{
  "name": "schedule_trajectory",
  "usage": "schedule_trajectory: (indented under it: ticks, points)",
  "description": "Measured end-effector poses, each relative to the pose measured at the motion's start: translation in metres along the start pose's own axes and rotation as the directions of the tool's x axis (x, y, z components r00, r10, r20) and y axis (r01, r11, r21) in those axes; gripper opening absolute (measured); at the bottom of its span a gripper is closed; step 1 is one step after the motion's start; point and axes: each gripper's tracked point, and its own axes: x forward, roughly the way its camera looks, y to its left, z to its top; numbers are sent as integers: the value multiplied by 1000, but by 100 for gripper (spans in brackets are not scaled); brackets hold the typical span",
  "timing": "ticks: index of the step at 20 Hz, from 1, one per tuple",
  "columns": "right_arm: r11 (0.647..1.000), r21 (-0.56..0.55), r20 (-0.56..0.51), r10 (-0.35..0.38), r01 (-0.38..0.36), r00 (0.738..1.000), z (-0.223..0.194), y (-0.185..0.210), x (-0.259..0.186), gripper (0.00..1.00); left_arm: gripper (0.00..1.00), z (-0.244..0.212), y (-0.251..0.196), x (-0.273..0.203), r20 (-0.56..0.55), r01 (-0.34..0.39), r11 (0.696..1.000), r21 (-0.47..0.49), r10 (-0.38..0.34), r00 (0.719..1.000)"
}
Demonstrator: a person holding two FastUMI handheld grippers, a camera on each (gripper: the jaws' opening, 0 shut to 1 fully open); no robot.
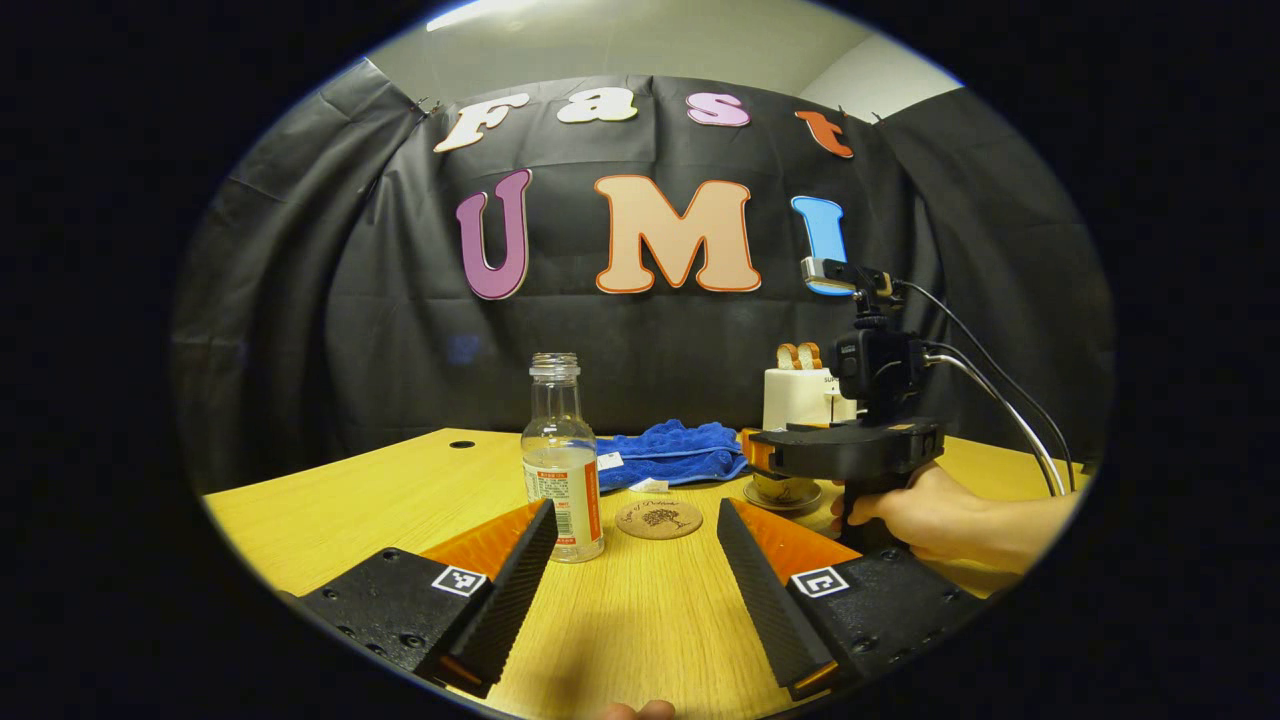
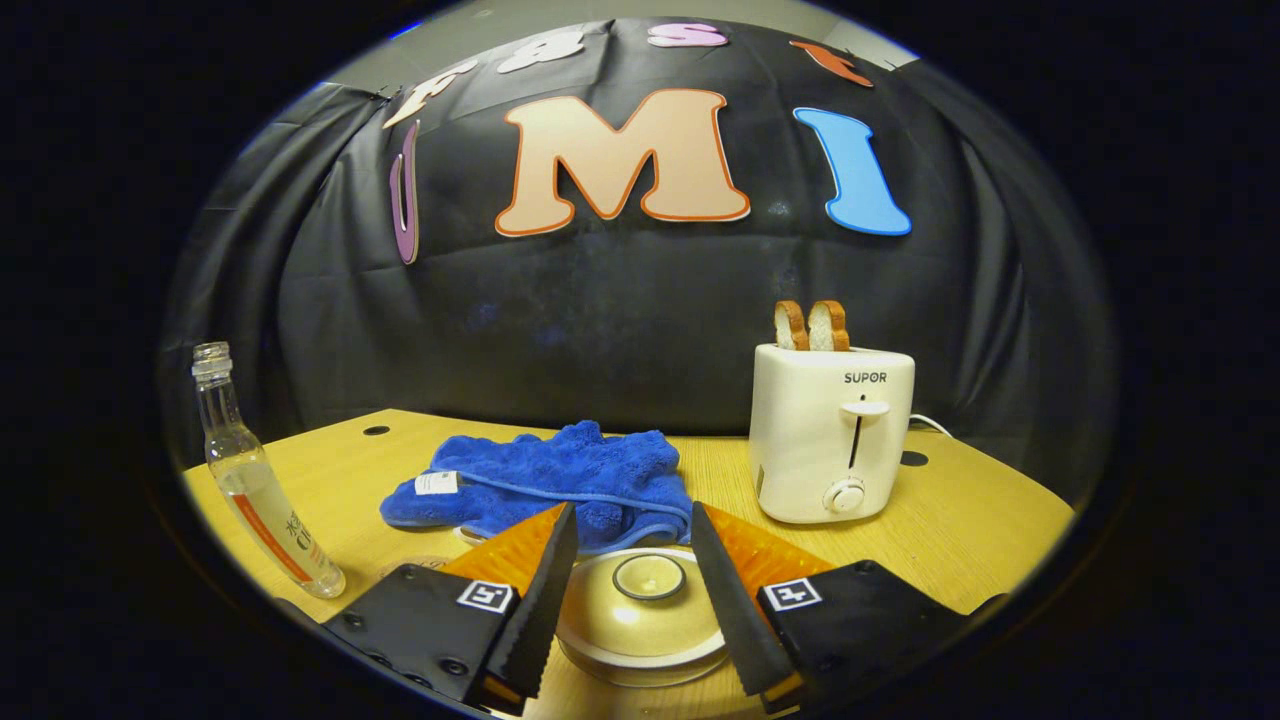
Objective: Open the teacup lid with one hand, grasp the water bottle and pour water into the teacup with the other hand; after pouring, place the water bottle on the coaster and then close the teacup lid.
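A wooden surface [image 2: 980, 520] stands before a black cloth wall [image 2: 640, 300], with a pale ceiling [image 1: 620, 40] and a bright light [image 1: 480, 12] overhead.

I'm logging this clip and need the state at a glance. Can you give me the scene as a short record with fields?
bottle: upright, uncapped, partly filled, just ahead of the left gripper, not gripped
left gripper: open, empty
cup lid: still on the cup, knob on top
right gripper: open, fingers either side of the lid, not clamped
coaster: bare, right of the bottle
background: blue towel, toaster with two slices
stage: nothing lifted yet
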Motion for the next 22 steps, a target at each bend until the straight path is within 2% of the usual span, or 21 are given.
schedule_trajectory:
  ticks: [6,9,13,14,17,18,19,22]
  points:
    - [1000,-1,-28,12,-12,1000,-5,2,5,76,94,0,1,0,0,0,1000,0,0,1000]
    - [1000,4,-29,4,-4,1000,-2,1,8,47,94,1,1,0,0,0,1000,0,0,1000]
    - [1000,3,-36,-19,19,999,-2,-4,9,45,94,0,0,0,0,0,1000,-1,0,1000]
    - [1000,0,-32,-15,15,999,-3,-3,9,35,94,0,1,1,-1,-2,1000,0,2,1000]
    - [1000,4,-35,-16,16,999,-3,-4,10,35,94,0,2,0,0,-6,1000,0,6,1000]
    - [1000,5,-33,-16,16,999,-3,-4,10,29,94,0,2,0,0,-8,1000,-1,8,1000]
    - [1000,-2,-29,-18,18,999,-3,-4,9,29,94,1,3,0,0,-10,1000,0,10,1000]
    - [1000,-2,72,-7,7,997,14,-5,4,23,94,-1,4,0,0,-18,1000,0,18,1000]
